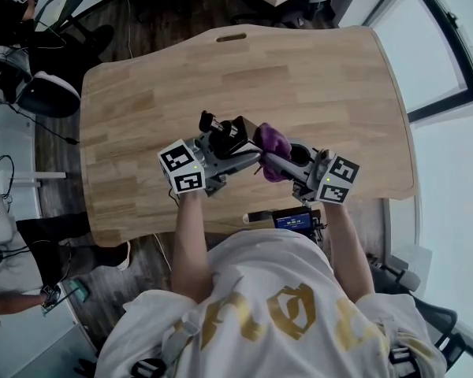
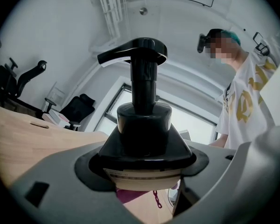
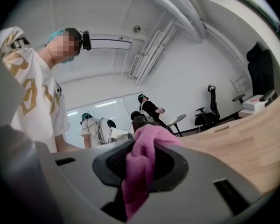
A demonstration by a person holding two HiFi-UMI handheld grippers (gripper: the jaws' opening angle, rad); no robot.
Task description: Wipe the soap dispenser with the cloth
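A pale wooden table [image 1: 299,77] with rounded corners fills the middle of an office room, with dark flooring, bright windows and black office chairs [image 3: 207,115] around it. The tabletop itself is bare, because both task objects are held up over its near edge, close to the person's body.

The left gripper [image 2: 144,171] is clamped on the soap dispenser [image 2: 142,125]. Its jaws press on the pale labelled body just below the black shoulder, and the pump head [image 2: 133,50] points away from the camera. Holding it low on the body and off the table probably leaves the sides and underside free to wipe.

The right gripper [image 3: 140,167] pinches the pink cloth [image 3: 144,153], and a loose bunch sticks out past the jaw tips, which makes a soft pad for rubbing. In the head view the cloth sits right against the side of the dispenser, between the two grippers. A purple fold also shows under the bottle in the left gripper view. Whether it actually touches the bottle cannot be told. I judge the wiping to be under way or about to start.
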